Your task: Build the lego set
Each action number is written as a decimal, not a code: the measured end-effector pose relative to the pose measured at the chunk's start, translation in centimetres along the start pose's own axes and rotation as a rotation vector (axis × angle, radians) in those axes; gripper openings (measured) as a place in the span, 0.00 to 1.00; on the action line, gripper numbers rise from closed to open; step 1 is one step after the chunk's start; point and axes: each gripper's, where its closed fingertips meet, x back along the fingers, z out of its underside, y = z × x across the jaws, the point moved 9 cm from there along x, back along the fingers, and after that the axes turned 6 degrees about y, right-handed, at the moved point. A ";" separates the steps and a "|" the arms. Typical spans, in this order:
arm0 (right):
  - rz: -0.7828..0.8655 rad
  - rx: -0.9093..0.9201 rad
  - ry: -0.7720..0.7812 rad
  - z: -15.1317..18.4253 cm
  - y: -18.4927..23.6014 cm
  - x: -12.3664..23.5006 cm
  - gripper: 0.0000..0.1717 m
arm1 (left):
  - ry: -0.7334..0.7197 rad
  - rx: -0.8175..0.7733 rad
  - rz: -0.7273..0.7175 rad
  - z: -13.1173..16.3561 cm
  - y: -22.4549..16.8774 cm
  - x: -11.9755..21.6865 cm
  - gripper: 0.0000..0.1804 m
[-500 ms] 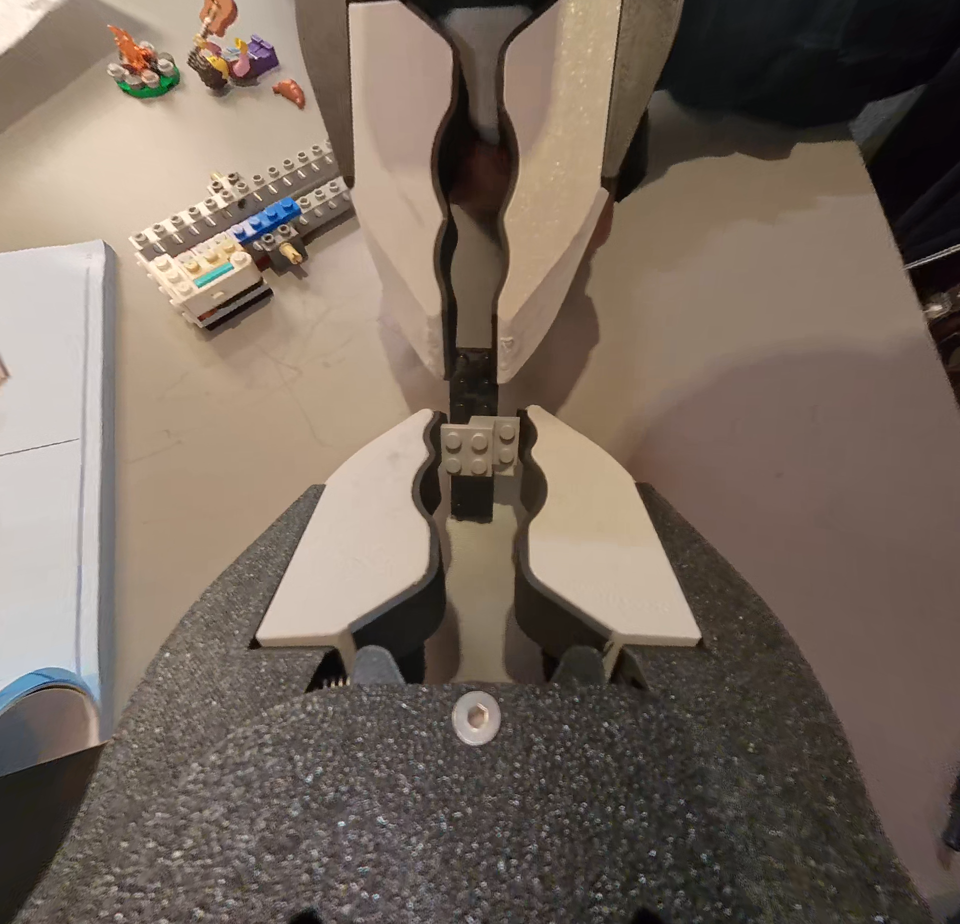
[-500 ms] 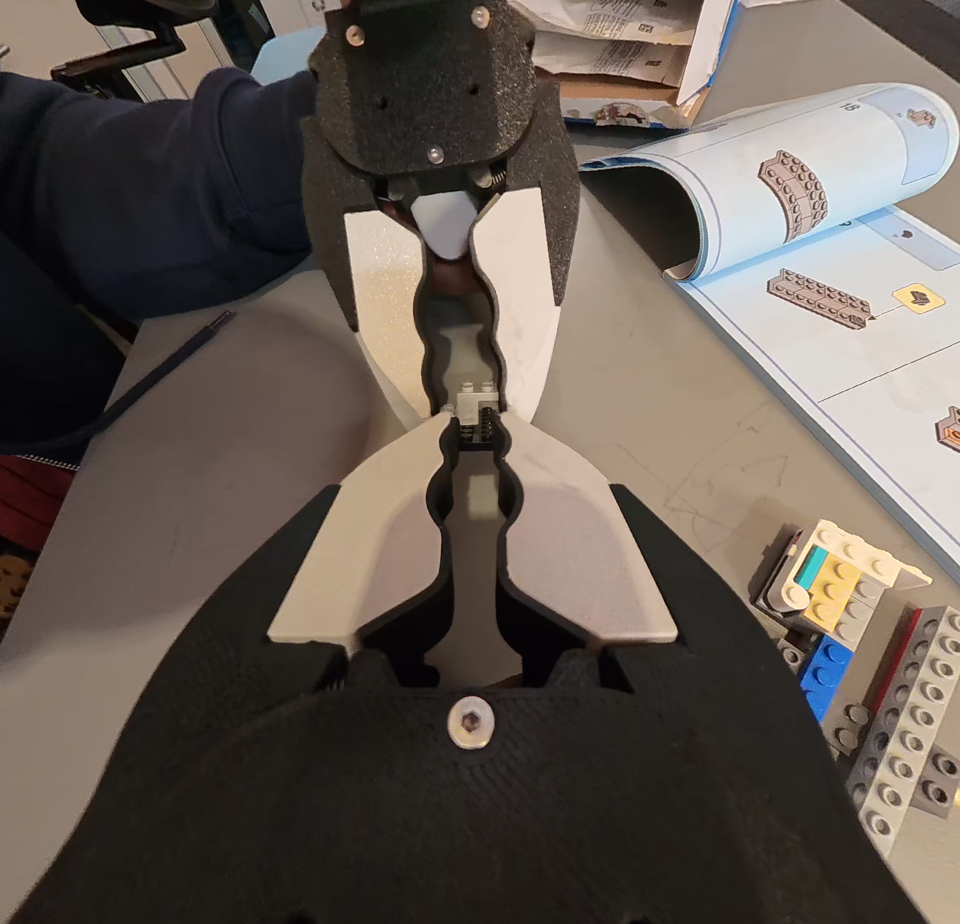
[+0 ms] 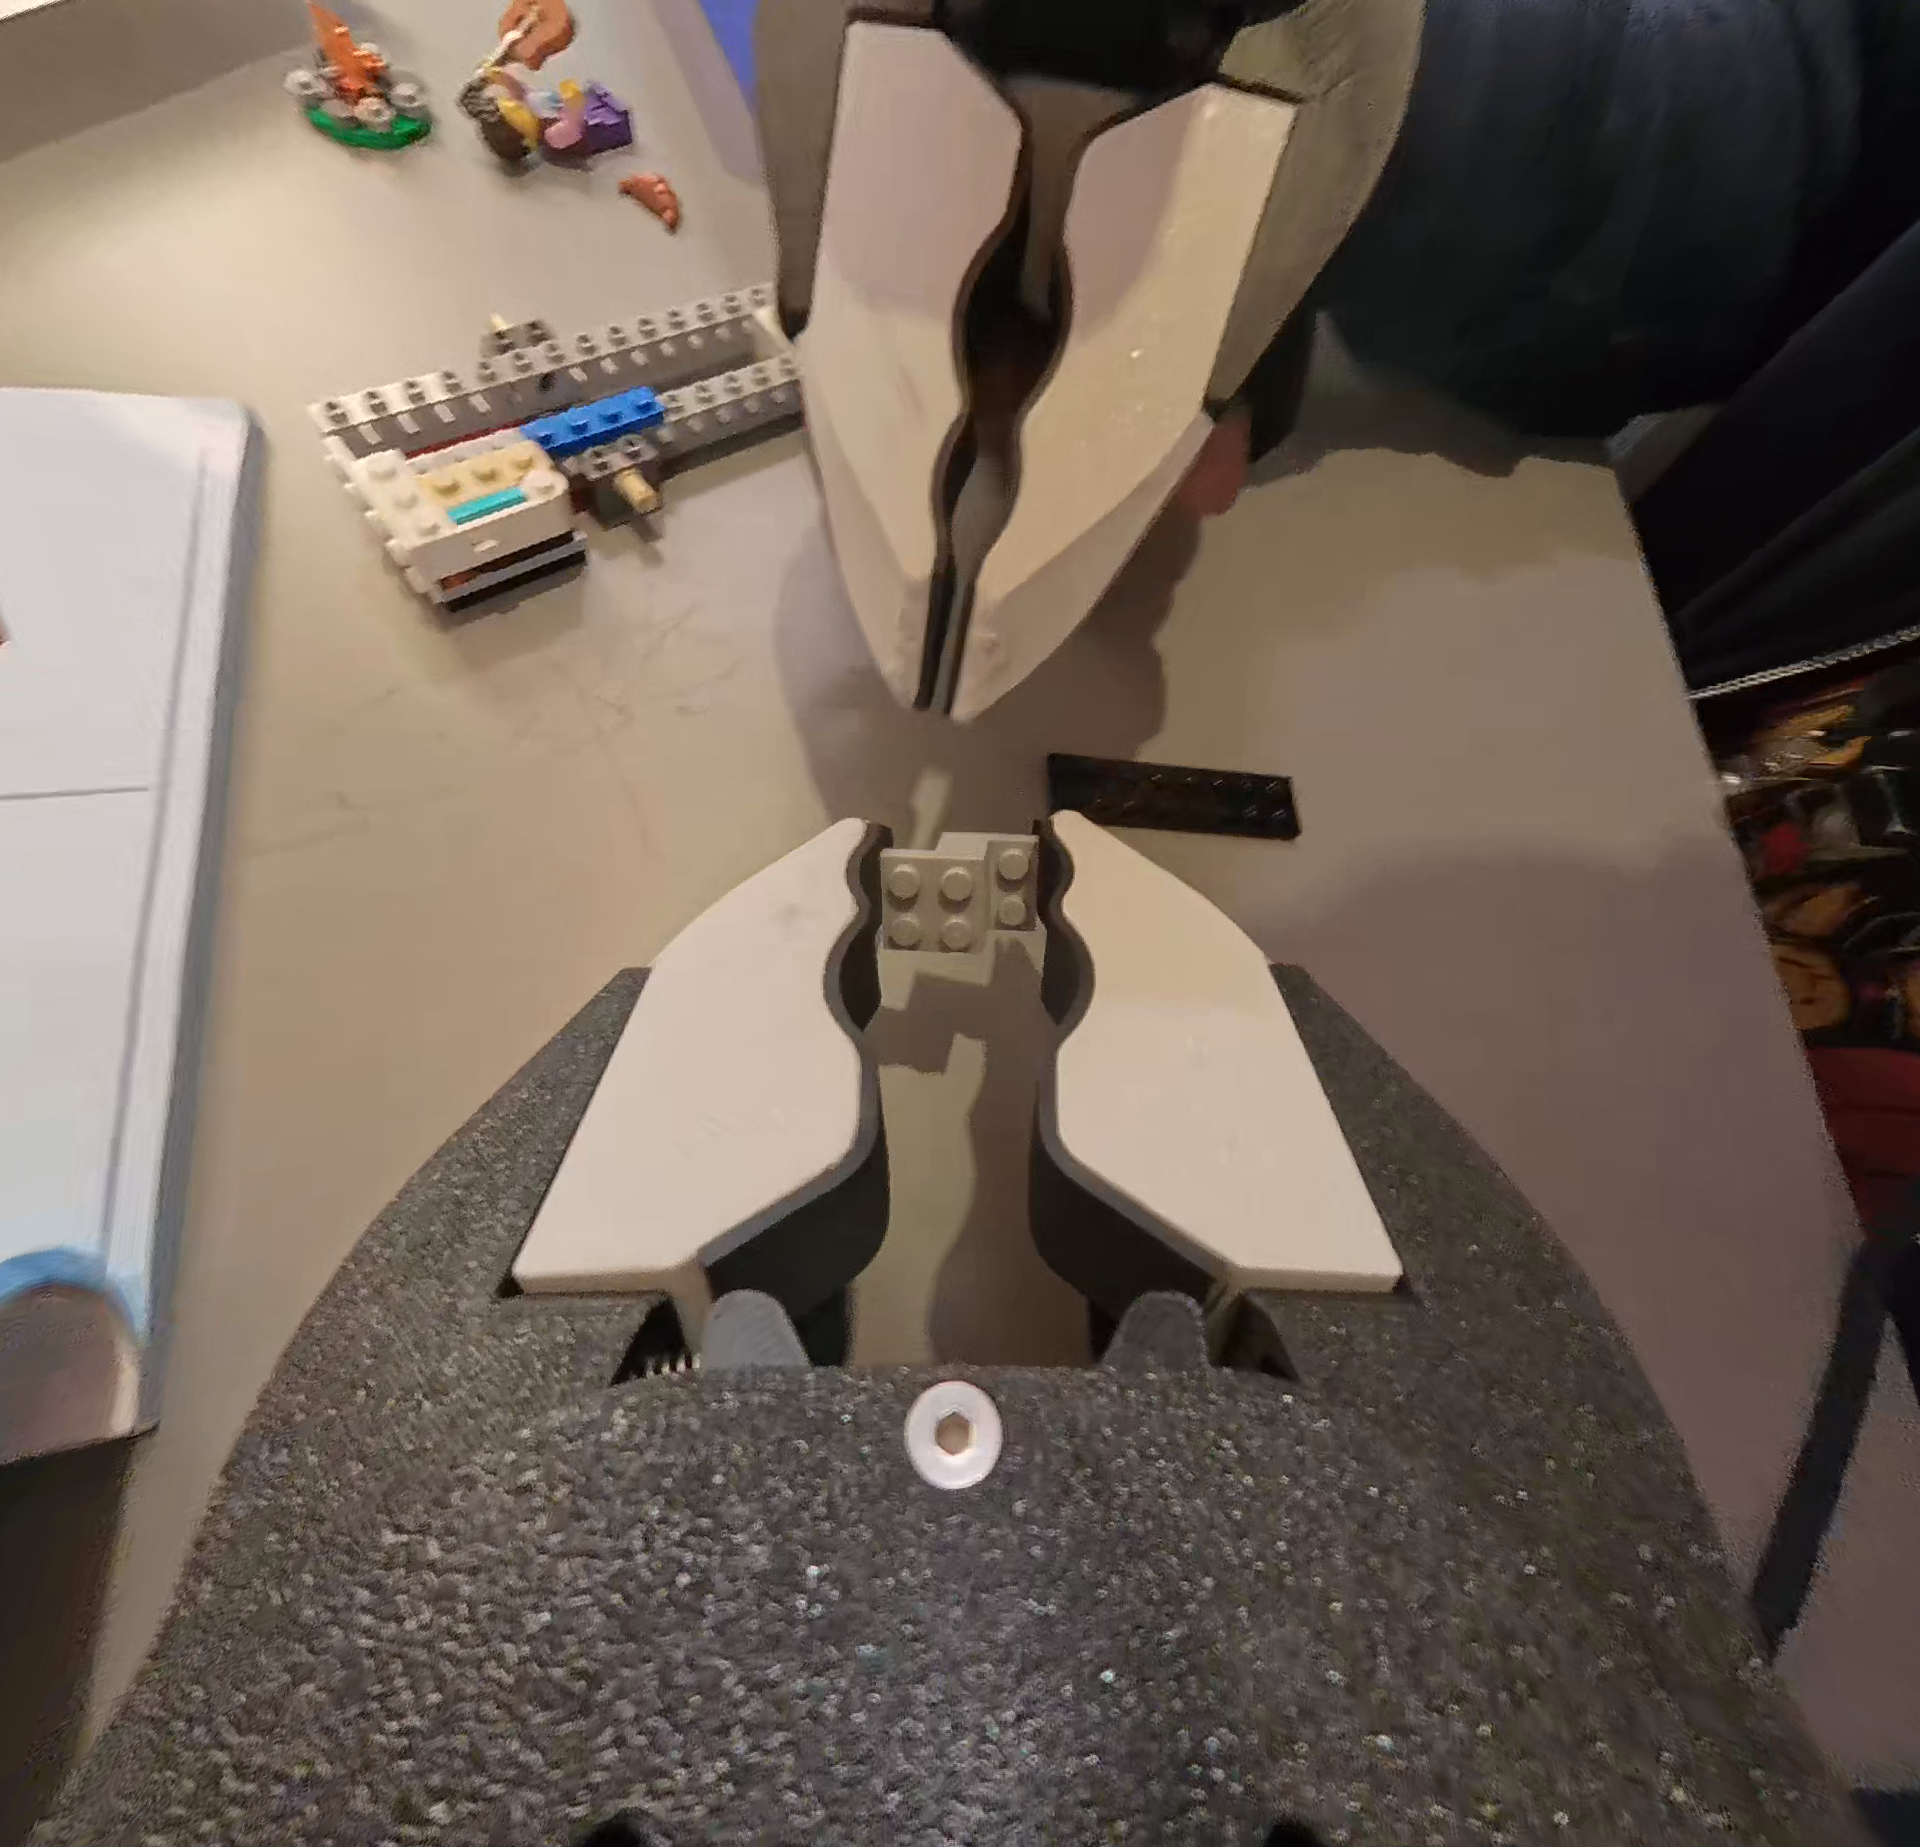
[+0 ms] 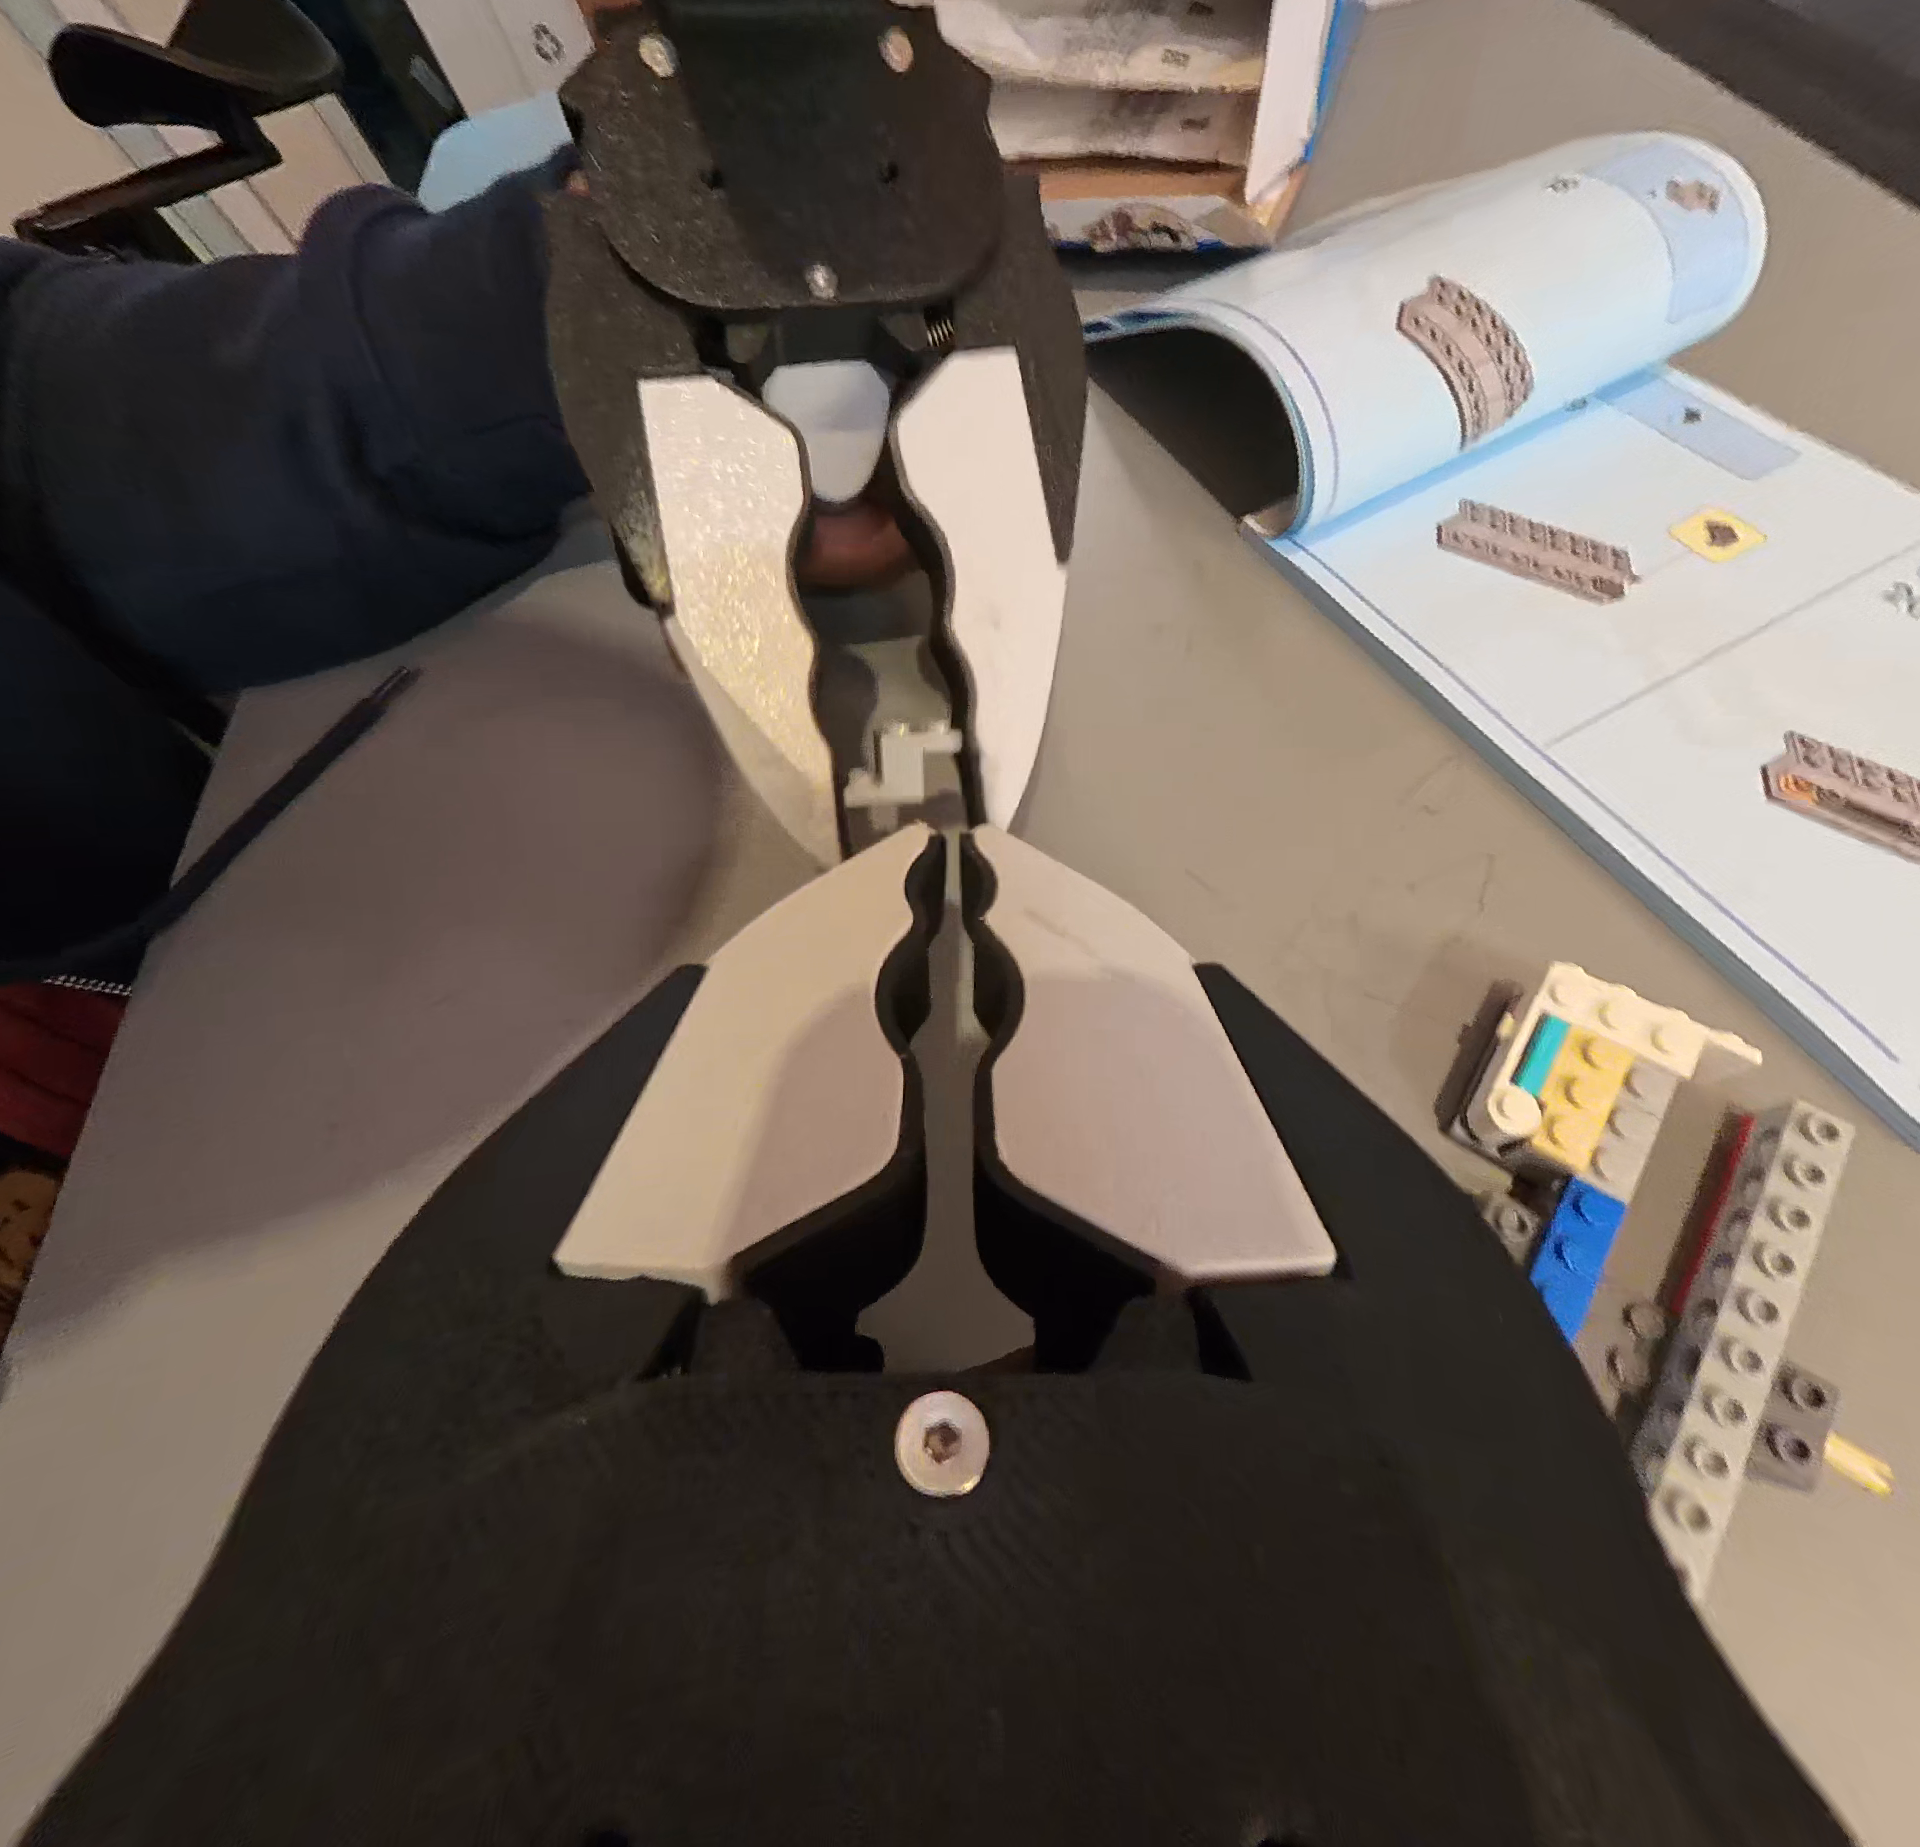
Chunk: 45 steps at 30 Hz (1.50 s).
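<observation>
My left gripper (image 3: 958, 839) is shut on a light grey stepped brick (image 3: 956, 898), studs up, held above the table; both pads press its sides. It shows in the right wrist view (image 4: 899, 769) too, between the left gripper's fingers (image 4: 727, 602). My right gripper (image 4: 951, 841) is shut with nothing between its pads. In the left wrist view the right gripper (image 3: 935, 704) points at the left one, a short way off. A long black plate (image 3: 1174, 798) lies flat on the grey table (image 3: 1351, 966), just beyond my left gripper's right fingertip.
A partly built grey, white and blue brick model (image 3: 540, 467) (image 4: 1662, 1226) lies to one side. An open instruction booklet (image 3: 104, 758) (image 4: 1558, 550), small figures (image 3: 540, 104) and a cardboard box (image 4: 1143, 83) are nearby. A person's dark sleeve (image 3: 1558, 239) is at the table edge. Left and right tips are no more than a few centimetres apart.
The black plate left my right gripper's grasp and now lies on the table. The right pads came together on air. The two grippers drew apart; the left still holds the grey brick.
</observation>
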 end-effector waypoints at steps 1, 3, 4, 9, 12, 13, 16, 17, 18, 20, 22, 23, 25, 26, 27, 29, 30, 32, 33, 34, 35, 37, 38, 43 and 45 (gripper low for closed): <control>0.015 -0.011 0.033 0.2 0.0 0.1 0.03 | 0.002 0.008 -0.028 0.1 0.3 0.2 0.15; 0.032 -0.027 0.118 0.7 0.2 0.4 0.06 | -0.014 0.036 -0.058 0.3 0.8 0.6 0.15; 0.051 -0.037 0.169 1.0 0.4 0.4 0.10 | -0.026 0.049 -0.087 0.3 1.1 0.8 0.15; 0.174 -0.142 0.273 1.9 3.5 0.7 0.22 | -0.074 0.112 -0.164 -0.2 1.8 1.0 0.15; 0.306 -0.266 0.316 2.9 6.7 0.0 0.29 | -0.069 0.142 -0.214 -0.4 2.0 0.6 0.15; 0.363 -0.291 0.345 3.3 7.6 -0.4 0.33 | -0.070 0.138 -0.223 -0.6 2.0 0.5 0.15; 0.524 -0.333 0.373 3.7 8.9 -1.0 0.34 | -0.098 0.146 -0.227 -1.1 1.8 0.3 0.15; 0.539 -0.343 0.377 3.7 9.2 -1.0 0.32 | -0.110 0.148 -0.227 -1.2 1.8 0.3 0.15; 0.552 -0.333 0.388 3.6 9.3 -1.1 0.30 | -0.119 0.150 -0.229 -1.2 1.8 0.3 0.15; 0.570 -0.297 0.411 3.4 9.4 -1.1 0.19 | -0.132 0.157 -0.231 -1.2 1.9 0.3 0.15; 0.559 -0.273 0.425 3.2 9.0 -1.2 0.10 | -0.149 0.164 -0.226 -1.2 2.0 0.4 0.15; 0.549 -0.263 0.433 3.1 8.6 -1.2 0.10 | -0.157 0.166 -0.221 -1.1 2.1 0.5 0.15; 0.526 -0.227 0.446 2.8 7.9 -1.2 0.09 | -0.167 0.170 -0.208 -1.1 2.1 0.6 0.15; 0.519 -0.200 0.434 2.7 7.5 -1.3 0.09 | -0.169 0.173 -0.198 -1.0 2.1 0.7 0.15; 0.516 -0.163 0.414 2.5 7.2 -1.4 0.08 | -0.168 0.180 -0.185 -0.9 2.1 0.8 0.15; 0.536 -0.083 0.375 2.0 6.7 -1.5 0.03 | -0.171 0.207 -0.176 -0.6 2.2 1.1 0.15; 0.526 -0.048 0.369 1.9 6.6 -1.7 0.03 | -0.182 0.219 -0.173 -0.5 2.3 1.3 0.15; 0.516 -0.008 0.352 1.5 6.3 -1.9 0.03 | -0.208 0.241 -0.173 -0.3 2.6 1.8 0.15; 0.522 -0.001 0.320 1.2 6.2 -1.6 0.04 | -0.225 0.251 -0.172 -0.3 2.8 2.1 0.15; 0.529 -0.014 0.284 0.9 5.9 -1.3 0.05 | -0.249 0.259 -0.169 -0.2 2.9 2.4 0.15; 0.522 -0.053 0.258 0.7 5.7 -1.0 0.09 | -0.285 0.264 -0.166 -0.2 3.0 2.8 0.15; 0.486 -0.156 0.259 0.8 5.2 -1.0 0.18 | -0.382 0.264 -0.141 -0.5 3.0 3.7 0.15; 0.490 -0.187 0.280 1.0 5.0 -1.2 0.23 | -0.442 0.257 -0.128 -0.6 2.9 4.2 0.15; 0.517 -0.177 0.357 1.5 5.1 -3.0 0.11 | -0.744 0.224 -0.008 -1.3 2.4 6.4 0.15; 0.535 -0.113 0.377 1.1 4.7 -3.3 0.09 | -0.839 0.251 0.056 -1.2 2.5 6.9 0.15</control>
